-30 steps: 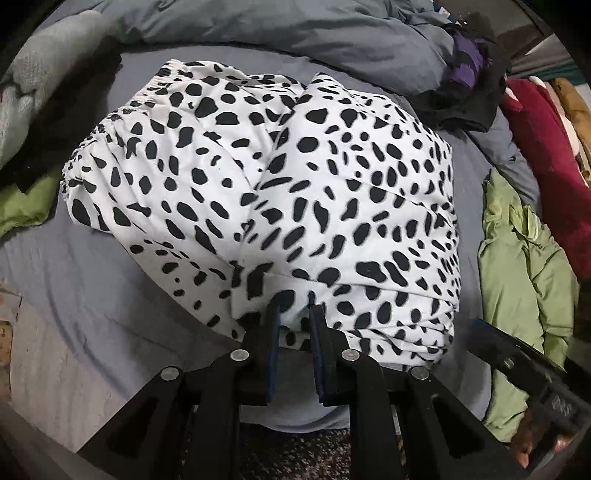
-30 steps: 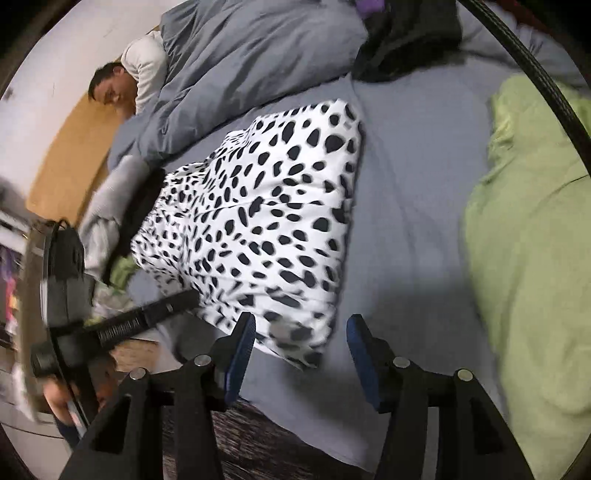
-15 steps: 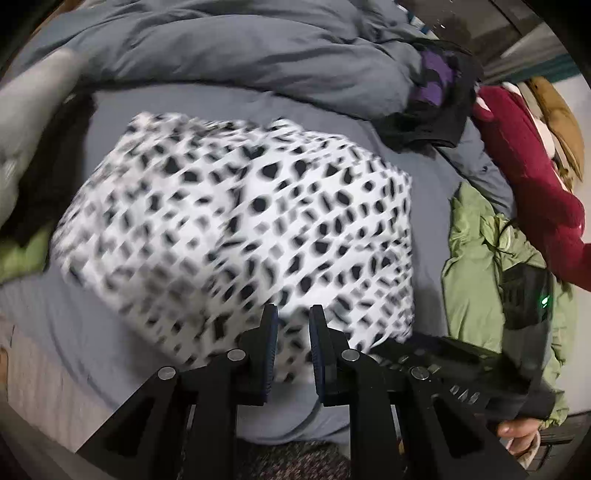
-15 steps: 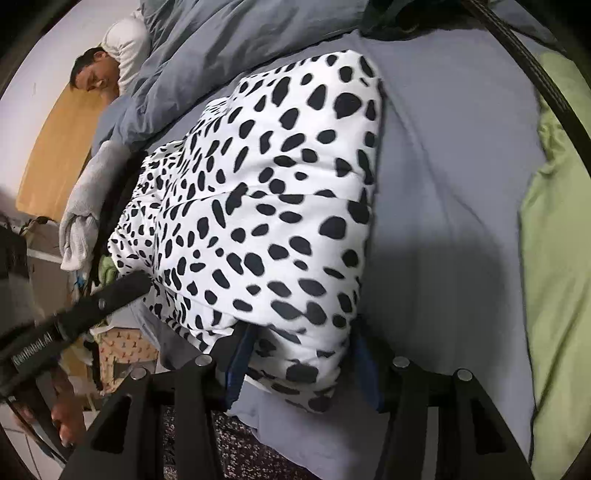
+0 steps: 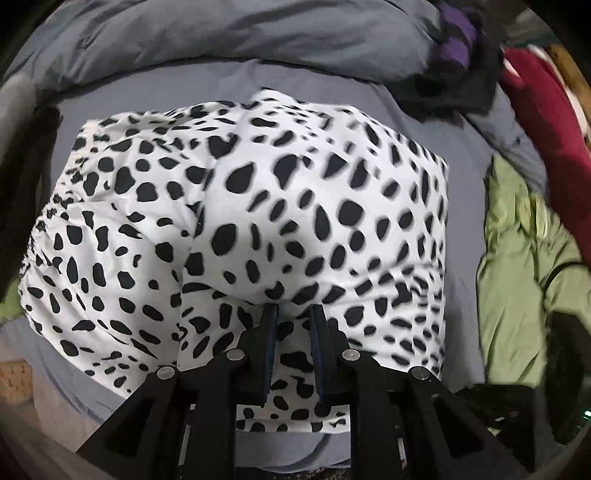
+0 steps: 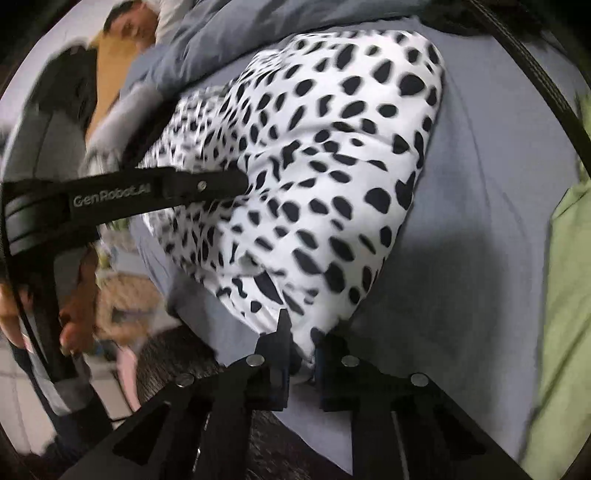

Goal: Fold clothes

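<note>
Left gripper [image 5: 291, 314]: blue-padded fingers [image 5: 269, 332] drawn close together, a pinch of cloth between them. The cloth is the near hem of a white fabric garment with black spots [image 5: 258, 206], clamped at its 6 o'clock edge.

Right gripper [image 6: 302, 341]: fingers [image 6: 282, 347] likewise narrowed on a bunched corner of the same spotted garment [image 6: 332, 155], fabric puckered white between the pads. Both grips sit on the near edge, the right one at the garment's corner.

Garment lies spread on a grey-blue bed sheet [image 5: 469, 236], folded over once, a ridge running down its middle from 12 toward 6 o'clock. Gathered, elasticated edge at 9 o'clock in the left wrist view.

Outward, left wrist view: rumpled grey-blue duvet [image 5: 240, 33] across 12 o'clock, touching the far side of the sheet. Dark purple and black clothing heap [image 5: 458, 62] at 1 o'clock. Crimson red garment [image 5: 543, 122] at 2 o'clock. Light green crumpled garment [image 5: 517, 280] at 3 o'clock, apart from the spotted one, bare sheet between.

Right wrist view: the left gripper's black body with pale lettering [image 6: 129, 199] reaches in from 9 o'clock over the spotted cloth; a hand [image 6: 70, 314] holds it at 8 o'clock, blurred. A person lying under the duvet [image 6: 125, 22] at 11 o'clock.
</note>
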Demonstrator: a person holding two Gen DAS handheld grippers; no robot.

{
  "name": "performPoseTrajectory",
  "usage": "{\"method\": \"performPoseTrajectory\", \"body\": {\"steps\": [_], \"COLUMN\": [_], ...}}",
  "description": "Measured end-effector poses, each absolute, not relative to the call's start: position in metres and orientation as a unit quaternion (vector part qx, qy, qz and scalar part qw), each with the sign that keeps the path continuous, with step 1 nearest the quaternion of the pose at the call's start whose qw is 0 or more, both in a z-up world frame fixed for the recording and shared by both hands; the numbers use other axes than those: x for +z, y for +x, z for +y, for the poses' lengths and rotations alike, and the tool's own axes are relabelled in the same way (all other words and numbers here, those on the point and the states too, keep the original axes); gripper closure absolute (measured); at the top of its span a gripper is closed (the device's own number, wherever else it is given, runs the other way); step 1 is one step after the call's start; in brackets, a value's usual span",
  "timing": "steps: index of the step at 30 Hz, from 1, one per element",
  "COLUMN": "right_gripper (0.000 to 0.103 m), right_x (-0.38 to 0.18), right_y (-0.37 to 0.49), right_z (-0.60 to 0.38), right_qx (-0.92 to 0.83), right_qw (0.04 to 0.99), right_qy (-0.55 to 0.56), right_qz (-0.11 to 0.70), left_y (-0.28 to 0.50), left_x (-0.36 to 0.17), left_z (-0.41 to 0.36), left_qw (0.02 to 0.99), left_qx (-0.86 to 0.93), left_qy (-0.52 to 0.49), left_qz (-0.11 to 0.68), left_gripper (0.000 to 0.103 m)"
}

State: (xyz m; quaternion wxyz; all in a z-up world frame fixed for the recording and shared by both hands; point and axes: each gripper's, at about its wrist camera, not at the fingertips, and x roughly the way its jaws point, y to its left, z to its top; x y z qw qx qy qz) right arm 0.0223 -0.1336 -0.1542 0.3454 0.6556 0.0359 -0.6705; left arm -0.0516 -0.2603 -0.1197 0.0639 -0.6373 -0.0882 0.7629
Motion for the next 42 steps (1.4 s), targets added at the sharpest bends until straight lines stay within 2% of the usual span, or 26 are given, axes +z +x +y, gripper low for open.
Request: {"method": "performPoseTrajectory", "body": {"steps": [6, 12, 18, 21, 22, 23, 24, 26, 29, 30, 31, 32, 34, 38, 42], "right_gripper": [0.095, 0.101, 0.1, 0.094, 0.086, 0.064, 0.058, 0.059, 0.055, 0.055, 0.062, 0.078, 0.09, 0.093, 0.093], "right_x": [-0.138, -0.131, -0.12, -0.112, -0.111, -0.112, -0.115, -0.121, -0.135, -0.141, -0.146, -0.149, -0.148, -0.136, -0.117], "right_y": [0.023, 0.038, 0.041, 0.031, 0.028, 0.027, 0.025, 0.025, 0.031, 0.033, 0.036, 0.039, 0.046, 0.062, 0.057], "right_z": [-0.119, -0.093, -0.068, -0.071, -0.075, -0.079, -0.085, -0.095, -0.112, -0.117, -0.12, -0.121, -0.125, -0.134, -0.128], "right_qx": [-0.667, -0.661, -0.694, -0.717, -0.723, -0.725, -0.723, -0.713, -0.704, -0.702, -0.702, -0.704, -0.711, -0.726, -0.726], "right_qw": [0.352, 0.342, 0.306, 0.297, 0.295, 0.295, 0.301, 0.32, 0.343, 0.346, 0.345, 0.343, 0.346, 0.356, 0.371], "right_qy": [0.656, 0.667, 0.65, 0.63, 0.624, 0.62, 0.621, 0.623, 0.621, 0.621, 0.62, 0.618, 0.605, 0.569, 0.567], "right_qz": [0.035, 0.041, 0.048, 0.033, 0.04, 0.046, 0.046, 0.04, 0.044, 0.051, 0.06, 0.069, 0.095, 0.148, 0.116], "left_y": [-0.043, -0.022, -0.021, -0.021, -0.019, -0.015, -0.01, 0.001, 0.021, 0.027, 0.028, 0.028, 0.048, 0.076, 0.103], "left_x": [-0.117, -0.115, -0.108, -0.104, -0.103, -0.101, -0.099, -0.098, -0.103, -0.105, -0.108, -0.111, -0.119, -0.143, -0.148], "left_z": [-0.235, -0.196, -0.197, -0.198, -0.202, -0.212, -0.223, -0.24, -0.258, -0.265, -0.268, -0.27, -0.28, -0.283, -0.291], "left_qw": [0.083, 0.115, 0.109, 0.106, 0.105, 0.102, 0.099, 0.093, 0.082, 0.079, 0.077, 0.076, 0.066, 0.052, 0.019], "left_qx": [0.762, 0.761, 0.766, 0.767, 0.769, 0.772, 0.775, 0.777, 0.772, 0.769, 0.764, 0.758, 0.738, 0.682, 0.663], "left_qy": [-0.638, -0.636, -0.629, -0.625, -0.623, -0.617, -0.61, -0.598, -0.578, -0.571, -0.571, -0.571, -0.565, -0.558, -0.495], "left_qz": [-0.076, -0.045, -0.077, -0.094, -0.1, -0.116, -0.134, -0.176, -0.252, -0.276, -0.292, -0.307, -0.364, -0.47, -0.562], "left_gripper": [0.085, 0.085, 0.085, 0.085, 0.081, 0.075, 0.069, 0.064, 0.06, 0.06, 0.06, 0.06, 0.06, 0.06, 0.06]}}
